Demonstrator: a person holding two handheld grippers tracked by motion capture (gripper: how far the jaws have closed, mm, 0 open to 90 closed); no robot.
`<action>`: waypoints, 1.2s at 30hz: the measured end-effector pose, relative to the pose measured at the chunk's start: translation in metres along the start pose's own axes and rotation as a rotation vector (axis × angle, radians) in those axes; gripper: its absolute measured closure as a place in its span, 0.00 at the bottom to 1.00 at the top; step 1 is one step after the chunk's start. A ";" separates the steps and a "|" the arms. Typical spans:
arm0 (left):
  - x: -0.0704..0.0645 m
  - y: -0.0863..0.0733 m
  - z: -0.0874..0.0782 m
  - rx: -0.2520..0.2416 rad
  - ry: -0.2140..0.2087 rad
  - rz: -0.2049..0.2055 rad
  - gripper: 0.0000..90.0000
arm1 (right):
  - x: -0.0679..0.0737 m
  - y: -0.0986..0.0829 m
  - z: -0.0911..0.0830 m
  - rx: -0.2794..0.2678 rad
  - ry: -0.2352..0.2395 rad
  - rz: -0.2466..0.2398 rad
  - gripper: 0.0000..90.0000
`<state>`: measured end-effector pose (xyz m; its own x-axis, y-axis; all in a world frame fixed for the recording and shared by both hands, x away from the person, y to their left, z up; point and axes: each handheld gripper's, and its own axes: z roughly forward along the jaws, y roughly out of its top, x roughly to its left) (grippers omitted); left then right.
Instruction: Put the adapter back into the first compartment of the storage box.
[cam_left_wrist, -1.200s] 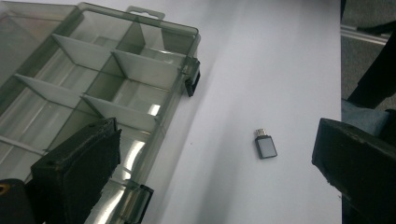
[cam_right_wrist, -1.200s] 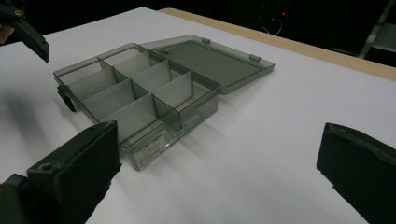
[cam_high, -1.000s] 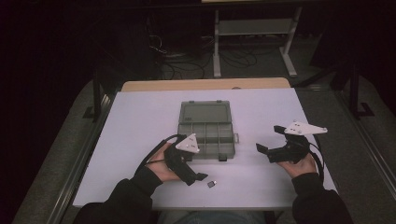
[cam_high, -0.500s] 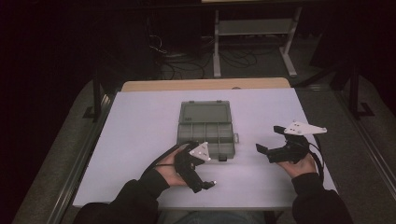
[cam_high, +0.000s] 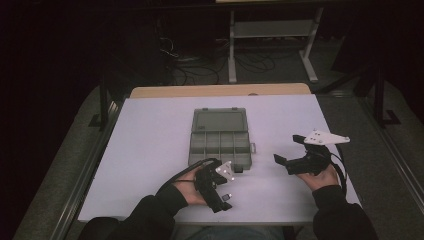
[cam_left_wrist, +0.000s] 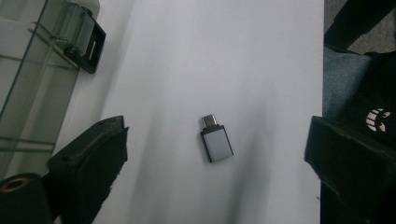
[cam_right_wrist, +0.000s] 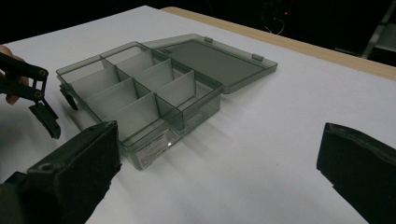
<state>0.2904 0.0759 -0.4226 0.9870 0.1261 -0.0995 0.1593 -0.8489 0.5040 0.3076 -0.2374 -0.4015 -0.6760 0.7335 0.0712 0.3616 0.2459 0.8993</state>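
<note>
The room around me is dark, with cables and a metal stand on the floor beyond, and all the light falls on the white table (cam_high: 150, 145) in front of me. Nothing tells me the job outright, but the layout suggests sorting: a smoky clear organizer box (cam_high: 220, 142) sits mid-table with its lid (cam_high: 220, 121) folded flat away from me, so every divided compartment is open from above, and as far as I can see they are all empty.

On my left, I hold the left gripper (cam_high: 220, 192) tipped steeply down over the near edge of the table, just in front of the box's near-left corner. In the left gripper view its jaws stand wide apart, with nothing between the pads but bare table and a small grey USB adapter (cam_left_wrist: 216, 142) lying flat, metal plug pointing away, roughly centred in the gap. Neither jaw touches it. I judge this to be the line-up before a pinch, with the jaws straddling the adapter's long sides.

To the right of the box, my right gripper (cam_high: 290, 155) hovers level above the table, well apart from everything, jaws spread wide and empty, pointed toward the box as if waiting its turn.
</note>
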 end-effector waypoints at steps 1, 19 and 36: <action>0.000 0.000 0.000 0.000 -0.005 -0.002 0.15 | 0.000 0.000 0.000 0.000 0.000 0.000 0.00; -0.002 -0.002 0.007 0.038 0.012 0.031 0.54 | 0.000 0.000 0.000 0.003 0.001 -0.004 0.00; -0.003 0.000 0.007 0.047 0.071 0.065 0.85 | 0.000 0.000 0.001 0.005 0.001 -0.005 0.00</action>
<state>0.2875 0.0719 -0.4283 0.9945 0.1048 -0.0063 0.0956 -0.8792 0.4668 0.3076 -0.2368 -0.4017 -0.6786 0.7314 0.0676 0.3619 0.2528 0.8973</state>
